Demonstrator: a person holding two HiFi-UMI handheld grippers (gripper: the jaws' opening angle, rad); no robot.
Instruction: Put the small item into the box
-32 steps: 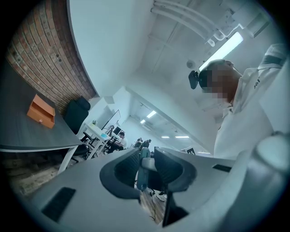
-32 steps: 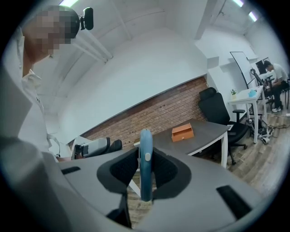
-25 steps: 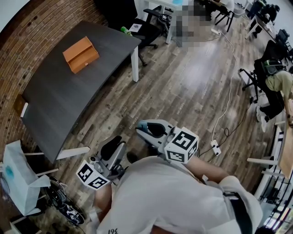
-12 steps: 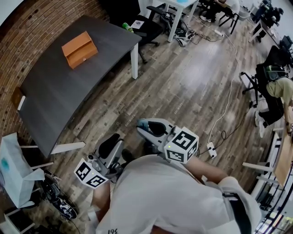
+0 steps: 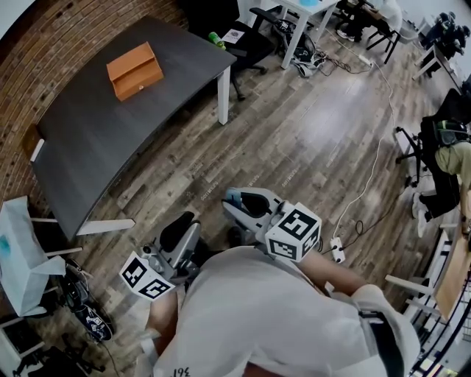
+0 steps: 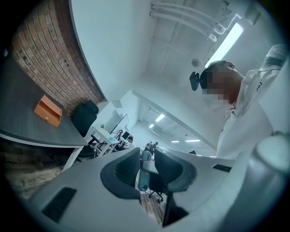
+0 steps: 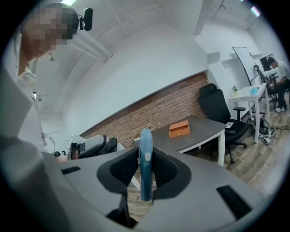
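Observation:
The orange box point(image 5: 135, 70) lies shut on the dark grey table point(image 5: 96, 147), far from both grippers; it also shows in the right gripper view point(image 7: 179, 128) and in the left gripper view point(image 6: 47, 111). My right gripper point(image 5: 237, 200) is held near my body over the wooden floor, shut on a slim blue item point(image 7: 146, 163) that stands upright between its pads. My left gripper point(image 5: 179, 230) hangs lower left, its jaws close together around a small pale teal piece point(image 6: 144, 168).
A black office chair point(image 5: 246, 40) and a white desk point(image 5: 305, 11) stand beyond the table's far corner. A white cable with a power strip point(image 5: 337, 250) runs over the floor on the right. White furniture with a bag point(image 5: 18, 258) stands at the left.
The head view has drifted slightly, so the table and box sit a little higher and further right in it. Both grippers stay in front of my body with the same grip.

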